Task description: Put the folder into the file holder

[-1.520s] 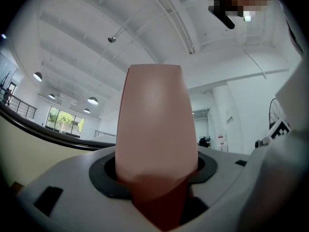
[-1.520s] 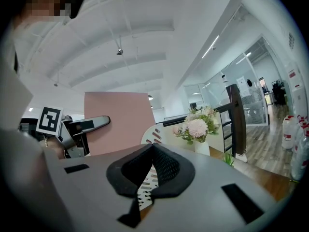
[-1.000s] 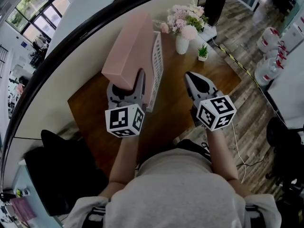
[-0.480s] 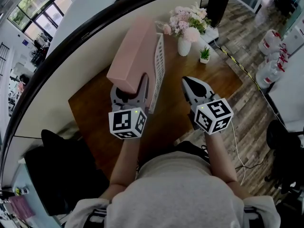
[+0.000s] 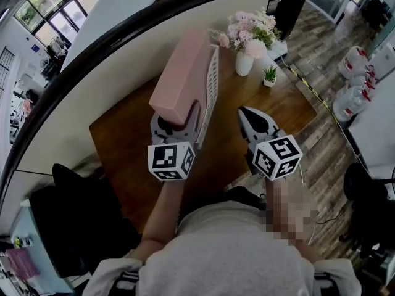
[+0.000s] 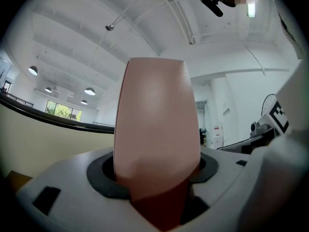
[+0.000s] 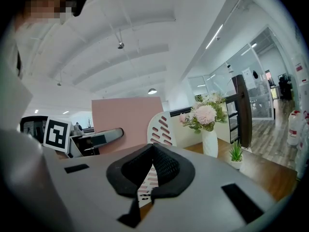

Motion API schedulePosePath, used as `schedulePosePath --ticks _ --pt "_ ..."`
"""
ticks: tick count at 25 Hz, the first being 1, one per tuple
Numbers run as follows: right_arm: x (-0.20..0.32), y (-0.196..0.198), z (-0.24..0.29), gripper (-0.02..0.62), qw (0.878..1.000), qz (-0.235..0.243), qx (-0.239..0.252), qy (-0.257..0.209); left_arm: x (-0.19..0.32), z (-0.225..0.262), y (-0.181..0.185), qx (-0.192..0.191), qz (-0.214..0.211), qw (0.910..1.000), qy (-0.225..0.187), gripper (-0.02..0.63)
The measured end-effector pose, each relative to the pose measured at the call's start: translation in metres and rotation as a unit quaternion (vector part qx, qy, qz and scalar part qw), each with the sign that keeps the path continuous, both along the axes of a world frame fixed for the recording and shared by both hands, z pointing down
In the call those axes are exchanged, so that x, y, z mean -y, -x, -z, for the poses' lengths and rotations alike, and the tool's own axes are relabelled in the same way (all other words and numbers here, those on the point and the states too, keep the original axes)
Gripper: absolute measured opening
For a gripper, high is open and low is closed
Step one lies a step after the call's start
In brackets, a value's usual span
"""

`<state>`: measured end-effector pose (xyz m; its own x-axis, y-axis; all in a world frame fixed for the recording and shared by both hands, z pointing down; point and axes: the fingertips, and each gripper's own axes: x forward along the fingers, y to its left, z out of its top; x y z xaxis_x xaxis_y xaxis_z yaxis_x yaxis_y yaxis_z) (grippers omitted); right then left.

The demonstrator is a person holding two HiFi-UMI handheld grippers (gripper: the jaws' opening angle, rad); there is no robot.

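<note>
A thick pink folder (image 5: 182, 73) stands on its long edge above the wooden table (image 5: 123, 134), pressed against the left side of the white slotted file holder (image 5: 212, 85). My left gripper (image 5: 179, 115) is shut on the folder's near end, and that pink end (image 6: 157, 129) fills the gap between its pads. My right gripper (image 5: 252, 113) hovers to the right of the holder, shut with nothing in it. From the right gripper view the folder (image 7: 125, 115), the holder (image 7: 161, 124) and the left gripper (image 7: 96, 139) show beyond the closed pads (image 7: 166, 166).
A white vase of pink flowers (image 5: 247, 39) and a small potted plant (image 5: 270, 74) stand at the table's far right corner. A curved cream partition (image 5: 111, 66) runs behind the table. A black chair (image 5: 80, 227) is at the near left; water jugs (image 5: 358, 85) are on the floor at the right.
My left gripper has carried the folder forward and to the right, so it now lies closer along the file holder. The right gripper has barely shifted.
</note>
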<state>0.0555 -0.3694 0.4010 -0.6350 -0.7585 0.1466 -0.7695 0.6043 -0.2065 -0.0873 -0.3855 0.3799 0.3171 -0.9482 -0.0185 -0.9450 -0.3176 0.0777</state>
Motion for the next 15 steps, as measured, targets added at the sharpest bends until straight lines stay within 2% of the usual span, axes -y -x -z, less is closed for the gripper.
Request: schedulePosePath --ticks 5,15 --pt "-0.002 0.002 -0.003 0.009 1.000 0.002 0.000 0.003 0.002 -0.011 -0.002 0.007 -0.007 0.9998 0.017 0.313" --pt "-0.009 0.003 -0.009 0.009 1.000 -0.001 -0.001 0.014 0.003 -0.047 -0.002 0.030 -0.017 0.9957 0.086 0.311"
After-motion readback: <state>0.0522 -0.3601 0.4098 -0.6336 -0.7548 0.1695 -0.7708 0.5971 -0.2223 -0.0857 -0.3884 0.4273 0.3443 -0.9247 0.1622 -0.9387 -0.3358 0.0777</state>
